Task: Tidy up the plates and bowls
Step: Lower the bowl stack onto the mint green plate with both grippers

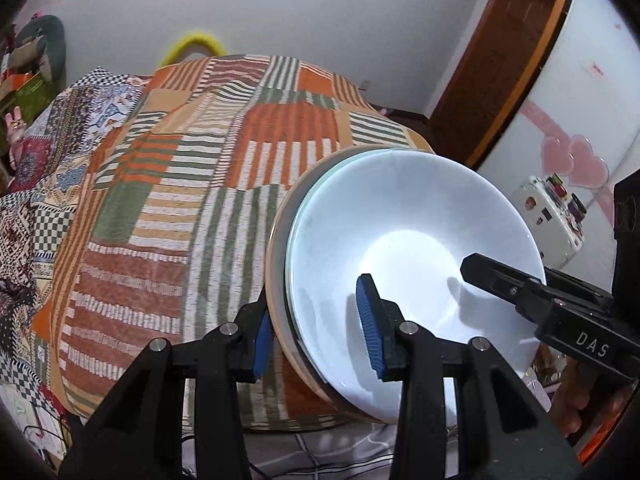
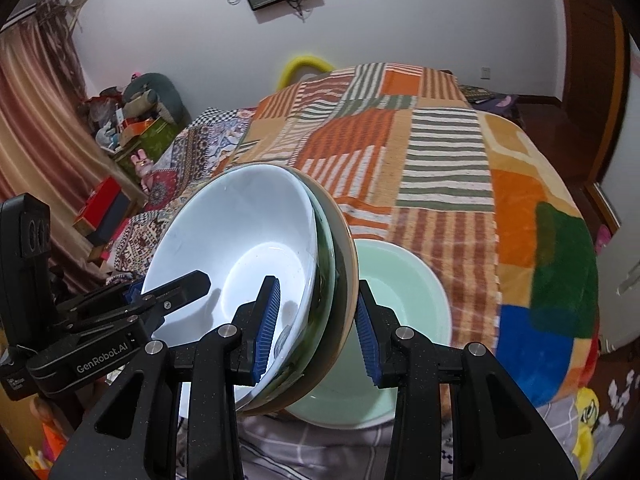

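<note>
Two sets of jaws, my left gripper [image 1: 316, 332] and right gripper [image 2: 316, 330], pinched opposite rims of the nested white bowl [image 2: 240, 240] and brown bowl [image 2: 342, 264], raised above the bed [image 2: 440, 152]. Glazed, slippery, breakable. Beyond them lay a green bowl [image 2: 404, 292].

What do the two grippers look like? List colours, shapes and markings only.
The left gripper and right gripper are both matte black plastic, with angular open-frame linkages, round silver bolt heads and ribbed blue pads on the fingers. One side view shows white "DAS" lettering, the other "GenRobot.AI". No cables or sleeves are visible.
</note>
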`<act>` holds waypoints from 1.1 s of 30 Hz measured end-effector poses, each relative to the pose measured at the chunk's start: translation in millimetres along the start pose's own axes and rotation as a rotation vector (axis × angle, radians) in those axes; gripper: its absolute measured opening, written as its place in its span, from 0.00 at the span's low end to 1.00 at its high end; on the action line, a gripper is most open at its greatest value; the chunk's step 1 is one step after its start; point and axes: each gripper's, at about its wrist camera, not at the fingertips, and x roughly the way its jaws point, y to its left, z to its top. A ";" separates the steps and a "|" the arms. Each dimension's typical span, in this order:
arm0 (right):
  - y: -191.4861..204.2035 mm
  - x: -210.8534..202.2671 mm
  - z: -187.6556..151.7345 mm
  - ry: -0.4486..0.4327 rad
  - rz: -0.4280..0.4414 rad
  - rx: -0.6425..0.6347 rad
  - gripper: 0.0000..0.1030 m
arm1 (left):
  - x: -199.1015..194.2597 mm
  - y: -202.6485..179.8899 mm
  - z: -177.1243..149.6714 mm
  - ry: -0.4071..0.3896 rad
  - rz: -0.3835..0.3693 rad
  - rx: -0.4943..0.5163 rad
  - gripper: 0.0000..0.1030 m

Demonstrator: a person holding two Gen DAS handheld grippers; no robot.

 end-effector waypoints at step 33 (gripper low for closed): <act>-45.7 25.8 -21.7 0.110 -0.042 0.115 0.33 | 84.1 -15.6 -9.6 0.204 -0.004 0.016 0.37</act>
